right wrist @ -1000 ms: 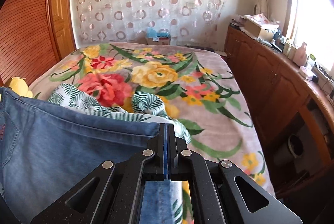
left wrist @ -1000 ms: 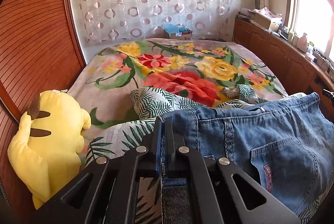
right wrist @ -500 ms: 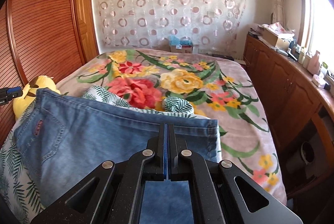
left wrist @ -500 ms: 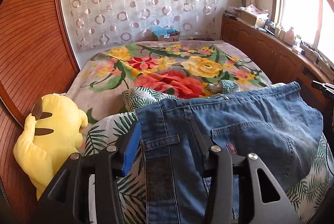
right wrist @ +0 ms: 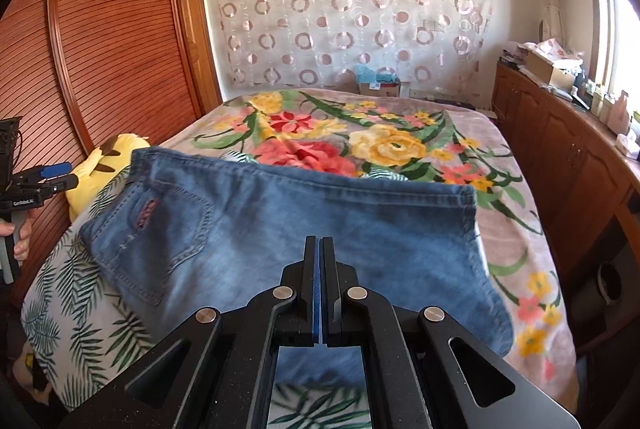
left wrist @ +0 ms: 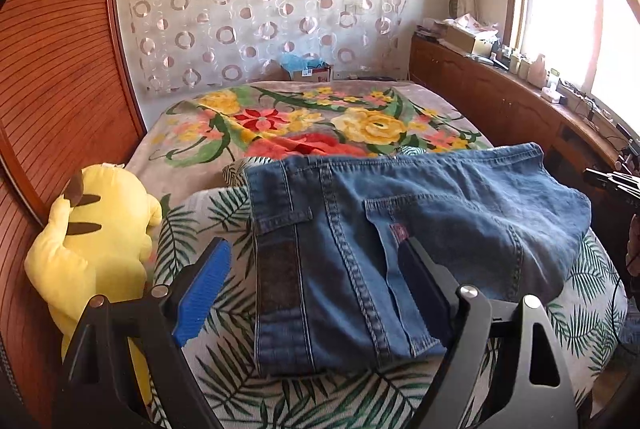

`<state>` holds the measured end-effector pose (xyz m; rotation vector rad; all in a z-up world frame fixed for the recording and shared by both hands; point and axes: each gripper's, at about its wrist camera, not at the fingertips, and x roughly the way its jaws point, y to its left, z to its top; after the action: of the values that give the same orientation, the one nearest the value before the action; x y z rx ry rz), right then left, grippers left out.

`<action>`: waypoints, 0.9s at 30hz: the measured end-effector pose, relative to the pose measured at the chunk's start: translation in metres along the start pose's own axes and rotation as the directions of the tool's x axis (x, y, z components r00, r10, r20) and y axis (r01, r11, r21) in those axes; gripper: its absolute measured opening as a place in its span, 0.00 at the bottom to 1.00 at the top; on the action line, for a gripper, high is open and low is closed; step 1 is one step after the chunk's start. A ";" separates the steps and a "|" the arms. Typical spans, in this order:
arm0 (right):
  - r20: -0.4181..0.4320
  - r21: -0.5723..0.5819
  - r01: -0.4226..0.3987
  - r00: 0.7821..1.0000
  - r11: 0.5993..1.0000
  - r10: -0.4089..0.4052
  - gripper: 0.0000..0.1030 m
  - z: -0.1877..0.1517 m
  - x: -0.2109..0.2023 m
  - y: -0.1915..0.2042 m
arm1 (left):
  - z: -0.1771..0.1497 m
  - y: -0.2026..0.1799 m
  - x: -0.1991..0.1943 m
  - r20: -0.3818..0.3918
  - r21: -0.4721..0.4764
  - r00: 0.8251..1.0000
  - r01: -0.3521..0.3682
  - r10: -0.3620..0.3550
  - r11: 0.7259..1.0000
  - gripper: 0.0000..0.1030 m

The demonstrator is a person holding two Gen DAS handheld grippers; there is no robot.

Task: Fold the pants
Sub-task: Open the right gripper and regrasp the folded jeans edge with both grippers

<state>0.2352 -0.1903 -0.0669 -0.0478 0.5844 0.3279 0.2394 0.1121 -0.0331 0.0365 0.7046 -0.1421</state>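
Folded blue jeans [left wrist: 400,229] lie flat on a palm-leaf pillow [left wrist: 192,229] at the near end of the bed, back pocket up. My left gripper [left wrist: 312,249] hovers over their waistband end, and its jaws are opening. The blue pads [left wrist: 204,289] stand wide to either side and touch no cloth. From the right wrist view the jeans [right wrist: 320,221] spread out ahead of my right gripper [right wrist: 320,241], which is shut. I see no cloth pinched between its pads. The left gripper [right wrist: 44,177] shows at that view's left edge, held by a hand [right wrist: 20,233].
A yellow plush toy [left wrist: 92,241] leans against the slatted wooden wall [left wrist: 52,89] to the left of the pillow. A floral blanket [right wrist: 400,149] covers the bed beyond the jeans. A wooden cabinet [right wrist: 560,157] with clutter on top runs along the right, under the window.
The left gripper has let go of the waistband and opened wide, and the jeans have dropped flat onto the pillow. Both grippers have drawn back from the jeans, the right one still shut.
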 end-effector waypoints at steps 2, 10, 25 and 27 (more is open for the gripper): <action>-0.002 -0.005 -0.008 1.000 1.000 0.008 0.00 -0.004 -0.004 0.005 | -0.009 -0.001 -0.004 -0.007 0.001 1.000 0.005 -0.005 1.000 0.83; -0.006 -0.006 -0.042 0.999 0.999 0.042 0.06 -0.018 -0.016 0.019 | -0.041 -0.004 -0.025 -0.008 -0.001 0.999 0.033 -0.033 0.999 0.83; -0.111 0.013 -0.115 0.987 0.993 0.115 0.27 -0.051 -0.008 0.024 | -0.087 -0.013 -0.046 -0.034 0.007 0.999 0.041 -0.041 0.999 0.83; -0.132 0.007 -0.123 0.984 0.992 0.123 0.29 -0.049 -0.001 0.024 | -0.088 -0.014 -0.045 -0.037 0.008 0.999 0.038 -0.038 0.999 0.83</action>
<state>0.2009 -0.1747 -0.1057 -0.0349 0.7203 0.4477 0.1472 0.1112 -0.0711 0.0340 0.7415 -0.1811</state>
